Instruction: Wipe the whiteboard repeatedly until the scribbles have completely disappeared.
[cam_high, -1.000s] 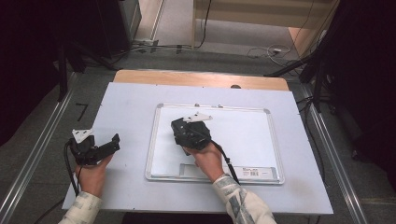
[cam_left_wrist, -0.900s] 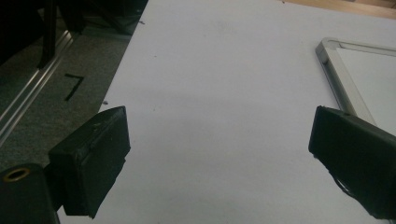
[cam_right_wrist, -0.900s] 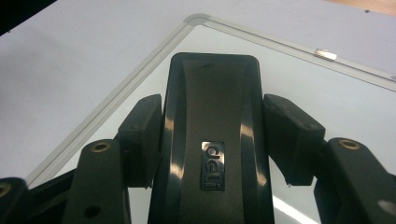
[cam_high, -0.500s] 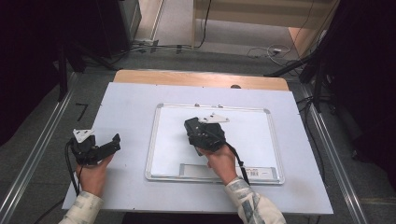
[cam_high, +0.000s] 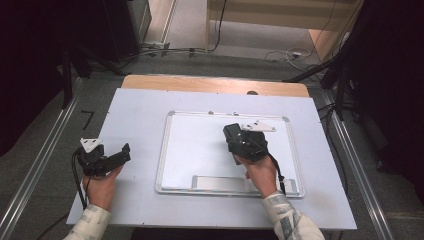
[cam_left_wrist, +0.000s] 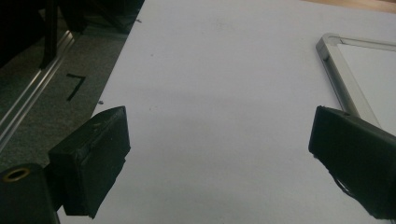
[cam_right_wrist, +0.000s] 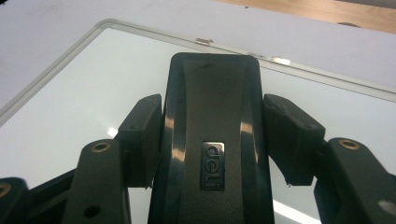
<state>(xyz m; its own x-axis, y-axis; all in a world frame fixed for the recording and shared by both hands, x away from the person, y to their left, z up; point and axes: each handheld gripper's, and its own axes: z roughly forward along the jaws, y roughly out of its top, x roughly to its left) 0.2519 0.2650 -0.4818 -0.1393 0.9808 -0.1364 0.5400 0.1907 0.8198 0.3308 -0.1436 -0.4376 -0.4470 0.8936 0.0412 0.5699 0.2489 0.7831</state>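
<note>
1. Whiteboard eraser (cam_right_wrist: 212, 140): black, glossy plastic back w/ small embossed logo plate. Clamped lengthwise between both pads of the right gripper (cam_high: 235, 137); pads (cam_right_wrist: 140, 135) press on its long sides, so jaws are narrow and closed on it. Seen from above, eraser (cam_high: 231, 134) is over the whiteboard's upper-right part, nearer the board's top edge than its bottom edge. Whether it touches the board face: can't tell.

2. Whiteboard (cam_high: 200, 150): white face, silver frame, rounded corners. Lies flat at ctr of the table sheet, long sides parallel to the sheet's near edge. Grey tray strip along the board's bottom edge. Face looks clean; glare spots in right gripper view.

3. Right gripper: black body, grey three-cornered plate on top, cable trailing back over the wrist. Held by right hand (cam_high: 260, 172), which is above the board's bottom-right part; patterned sleeve at the sheet's near edge.

4. Left gripper (cam_high: 120, 152): black, grey plate on top, cable looped below. Jaws wide apart, nothing between them; bare sheet shows in the gap in left gripper view. Sits at the sheet's left edge, near-left corner area, well apart from the board. Held by left hand (cam_high: 102, 185).

5. Table sheet (cam_high: 140, 115): pale lavender-grey, covers most of the tabletop; wood strip showing along the far edge.
</note>
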